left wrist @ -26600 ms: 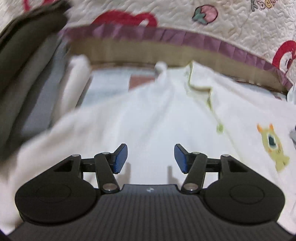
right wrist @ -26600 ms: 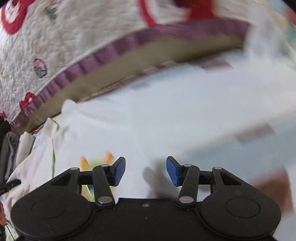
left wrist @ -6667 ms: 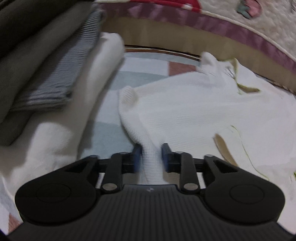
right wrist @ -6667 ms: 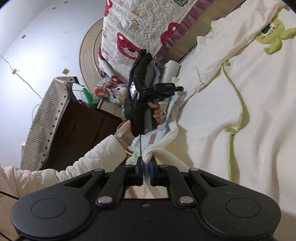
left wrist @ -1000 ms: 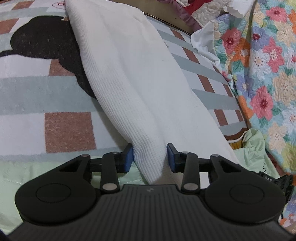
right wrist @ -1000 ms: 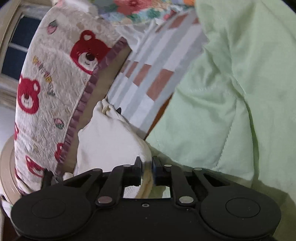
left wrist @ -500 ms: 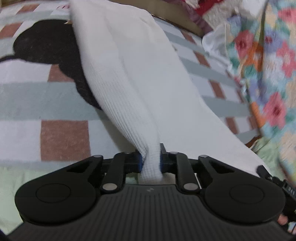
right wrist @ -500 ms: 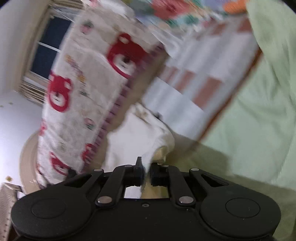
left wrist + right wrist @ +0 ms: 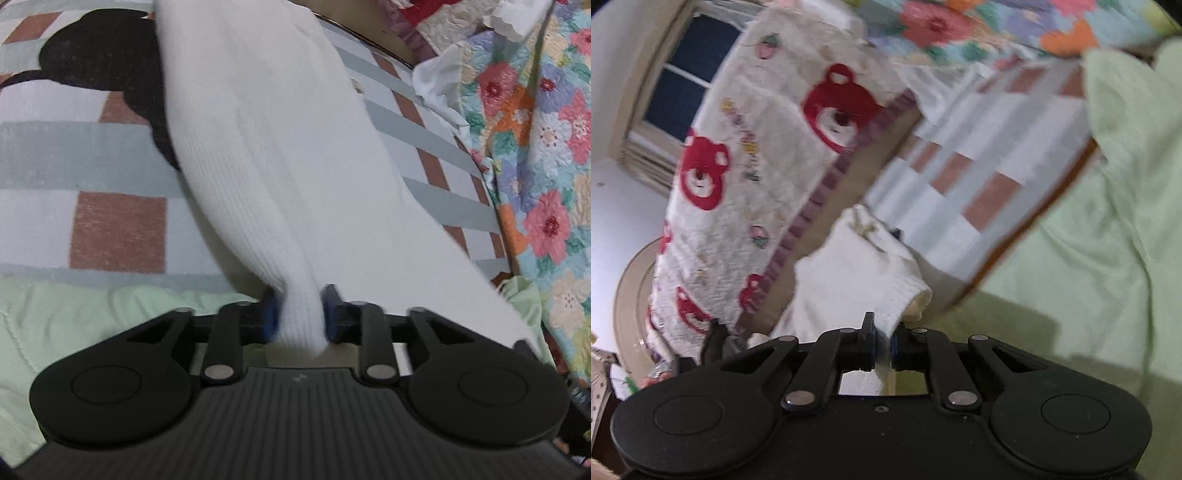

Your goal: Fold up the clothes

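A white ribbed knit garment (image 9: 280, 147) stretches in a long folded band across the checked bedspread (image 9: 114, 229). My left gripper (image 9: 299, 314) is shut on its near end, with cloth bunched between the blue pads. In the right wrist view, the same white garment (image 9: 849, 280) hangs in a bunch, and my right gripper (image 9: 882, 345) is shut on a fold of it. The cuff (image 9: 916, 299) curls out to the right of the fingers. The rest of the garment is hidden behind the gripper body.
A pale green quilt (image 9: 74, 314) (image 9: 1089, 258) covers the near bed edge. A floral quilt (image 9: 535, 147) lies at the right. The bear-print headboard cover (image 9: 757, 166) stands beyond the bedspread (image 9: 979, 177), with a window (image 9: 687, 74) behind it.
My left gripper closed on the garment's end a second ago and still holds it. The right gripper has swung upward with its fold, so more headboard and window show.
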### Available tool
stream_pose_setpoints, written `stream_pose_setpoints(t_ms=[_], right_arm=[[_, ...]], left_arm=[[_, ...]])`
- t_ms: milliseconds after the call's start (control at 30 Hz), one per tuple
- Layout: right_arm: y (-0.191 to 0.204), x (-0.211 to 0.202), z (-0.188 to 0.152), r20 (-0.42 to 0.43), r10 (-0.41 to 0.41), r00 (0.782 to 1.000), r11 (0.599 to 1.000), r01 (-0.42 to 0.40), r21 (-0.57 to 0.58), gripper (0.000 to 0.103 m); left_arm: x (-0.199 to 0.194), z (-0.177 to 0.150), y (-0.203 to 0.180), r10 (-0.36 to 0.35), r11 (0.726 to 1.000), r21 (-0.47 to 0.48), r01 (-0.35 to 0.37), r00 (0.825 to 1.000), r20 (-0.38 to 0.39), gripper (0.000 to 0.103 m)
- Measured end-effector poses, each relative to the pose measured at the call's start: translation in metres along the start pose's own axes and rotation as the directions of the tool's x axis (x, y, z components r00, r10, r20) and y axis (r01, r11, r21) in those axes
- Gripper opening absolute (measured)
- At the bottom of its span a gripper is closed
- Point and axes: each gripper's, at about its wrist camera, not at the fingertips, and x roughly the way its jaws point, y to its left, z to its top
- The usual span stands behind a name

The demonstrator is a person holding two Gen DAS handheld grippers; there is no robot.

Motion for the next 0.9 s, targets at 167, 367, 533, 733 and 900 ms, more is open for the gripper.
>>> stream_pose_setpoints(t_ms=[167, 367, 533, 733, 900], right_arm=[[0.003, -0.002, 0.011, -0.005, 0.030, 1.000, 1.000, -0.030, -0.003, 0.010], [0.018, -0.032, 0.021, -0.012, 0.159, 0.987, 0.987, -0.159, 0.012, 0.010], [0.004, -0.037, 0.013, -0.065, -0.041, 0.997, 0.999, 0.039, -0.028, 0.010], [-0.016, -0.035, -0.004, -0.151, -0.144, 0.978, 0.988, 0.152, 0.038, 0.009], [-0.001, -0.030, -0.006, -0.123, -0.420, 0.899, 0.895, 0.389, -0.219, 0.009]], left_arm=[[-0.002, -0.005, -0.017, 0.042, 0.993, 0.108, -0.044, 0.999, 0.022, 0.014], [-0.057, -0.008, -0.041, 0.009, 0.992, 0.128, -0.019, 0.997, 0.078, 0.012], [-0.045, -0.023, -0.046, 0.070, 0.987, 0.143, -0.070, 0.998, 0.003, 0.020], [-0.038, -0.044, -0.043, 0.142, 0.966, 0.218, -0.137, 0.990, -0.006, 0.018], [-0.049, -0.040, -0.041, 0.145, 0.963, 0.230, -0.141, 0.989, 0.000, 0.020]])
